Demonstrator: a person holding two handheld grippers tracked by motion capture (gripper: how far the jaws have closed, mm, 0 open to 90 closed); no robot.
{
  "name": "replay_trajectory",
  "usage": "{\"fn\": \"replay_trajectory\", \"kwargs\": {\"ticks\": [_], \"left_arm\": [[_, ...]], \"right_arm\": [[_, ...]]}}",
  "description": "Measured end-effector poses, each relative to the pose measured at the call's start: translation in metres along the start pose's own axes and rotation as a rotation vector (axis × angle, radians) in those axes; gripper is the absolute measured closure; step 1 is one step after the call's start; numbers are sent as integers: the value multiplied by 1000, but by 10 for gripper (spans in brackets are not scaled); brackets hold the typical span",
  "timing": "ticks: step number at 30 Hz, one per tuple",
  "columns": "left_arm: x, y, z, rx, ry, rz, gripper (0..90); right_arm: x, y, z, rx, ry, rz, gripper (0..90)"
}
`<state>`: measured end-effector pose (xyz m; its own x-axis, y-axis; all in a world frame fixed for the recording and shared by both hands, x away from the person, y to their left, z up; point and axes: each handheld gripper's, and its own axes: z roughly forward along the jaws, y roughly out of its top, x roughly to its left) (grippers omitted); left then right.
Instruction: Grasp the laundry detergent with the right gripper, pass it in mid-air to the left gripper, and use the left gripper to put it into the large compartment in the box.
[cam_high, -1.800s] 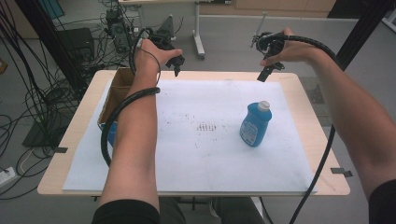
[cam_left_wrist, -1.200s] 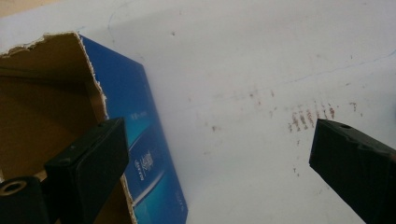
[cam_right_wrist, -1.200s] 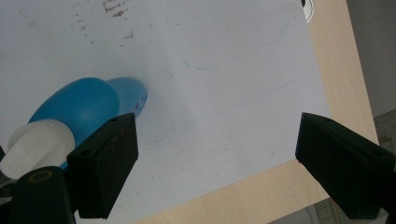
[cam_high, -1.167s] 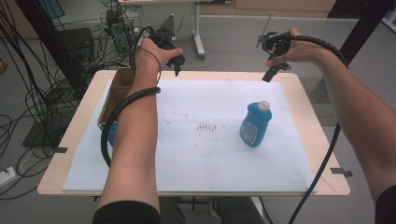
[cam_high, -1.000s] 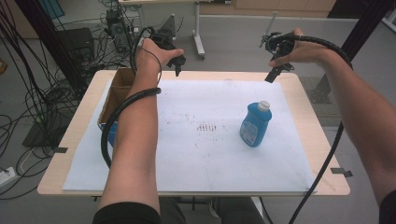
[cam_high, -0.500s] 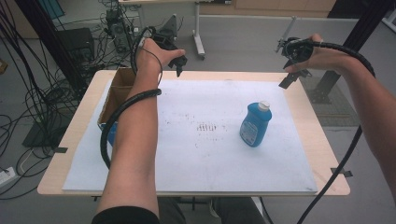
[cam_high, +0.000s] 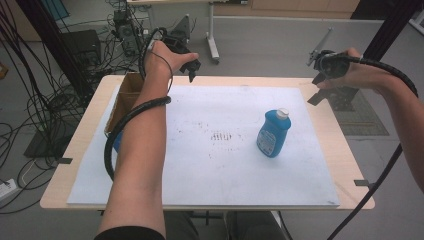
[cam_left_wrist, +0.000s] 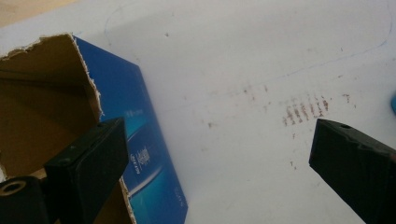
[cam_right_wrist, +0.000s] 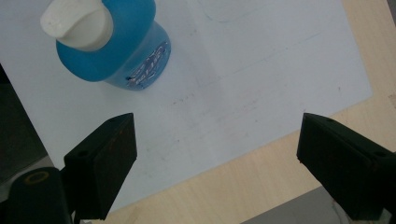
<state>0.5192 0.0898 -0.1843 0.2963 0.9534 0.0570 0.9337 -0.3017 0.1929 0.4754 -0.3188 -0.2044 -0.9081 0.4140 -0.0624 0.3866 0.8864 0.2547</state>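
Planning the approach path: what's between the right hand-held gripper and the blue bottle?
Nothing. In the right gripper view, bare white sheet lies between the open right hand-held gripper and the upright blue bottle. The high view agrees.

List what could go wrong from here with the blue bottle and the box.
1. The blue bottle stands upright and free on the white sheet; a sideways or off-centre approach by the open right gripper could tip it.
2. The open box sits at the table's left edge with a torn rim; the bottle could catch on that rim going in.
3. The left gripper hovers open near the box, so the two grippers might crowd each other there.
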Motion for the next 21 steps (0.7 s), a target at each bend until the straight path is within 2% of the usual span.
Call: {"fn": "replay_trajectory", "kwargs": {"ticks": [5,12,15,21], "left_arm": [[-2,-1,2,1,-3,2,54],[-4,-3,4,7,1,12,54],[-5,-3,4,7,3,12,54],[-7,-3,3,4,2,21,54]], "right_arm": [[6,-9,2,-20,3,2,114],[22,-35,12,-97,14,11,108],[26,-41,15,-111,15,13,107],[35,-58,22,-168,11,43,99]]}}
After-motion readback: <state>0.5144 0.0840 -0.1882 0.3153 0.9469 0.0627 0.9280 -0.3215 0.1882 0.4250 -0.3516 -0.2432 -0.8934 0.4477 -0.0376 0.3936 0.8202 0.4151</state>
